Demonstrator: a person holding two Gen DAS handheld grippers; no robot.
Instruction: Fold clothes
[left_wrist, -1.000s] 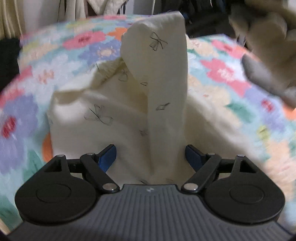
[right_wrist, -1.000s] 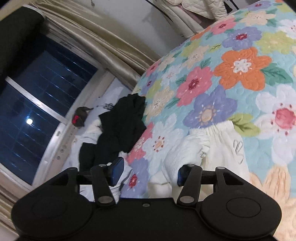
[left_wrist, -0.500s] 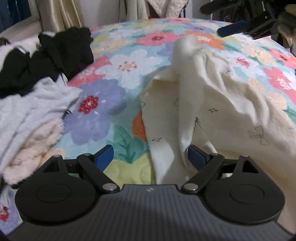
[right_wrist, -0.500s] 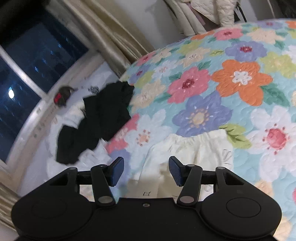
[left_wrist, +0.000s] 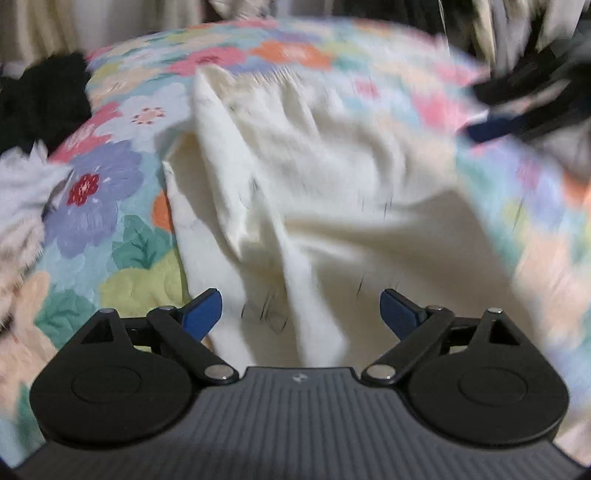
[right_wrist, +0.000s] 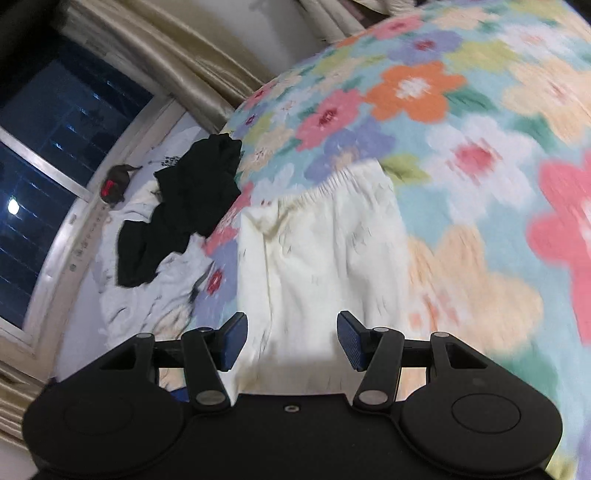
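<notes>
While both views were smeared by motion, the room could still be read from left to right. At the far left of the right wrist view, a dark window (right_wrist: 44, 155) showed one bright light, with pale gold curtains (right_wrist: 155, 48) above it. A small dark thing with a red mark lay by the sill, too small to identify. Next came a heap of black clothes (right_wrist: 192, 199) on pale grey ones (right_wrist: 147, 295), at the edge of the flowered quilt (right_wrist: 461, 110). The cream garment (right_wrist: 325, 251) lay on the quilt, its gathered waistband at the far end.

The right gripper (right_wrist: 291, 341) hung over the garment's near end, jaws spread wide, nothing between them. In the left wrist view, the left gripper (left_wrist: 301, 312) stood wide open too, holding nothing, above the rumpled garment (left_wrist: 332, 206), which had a raised fold running up its left side. At far right, a blurred dark gripper finger showed over the quilt (left_wrist: 122, 236).
</notes>
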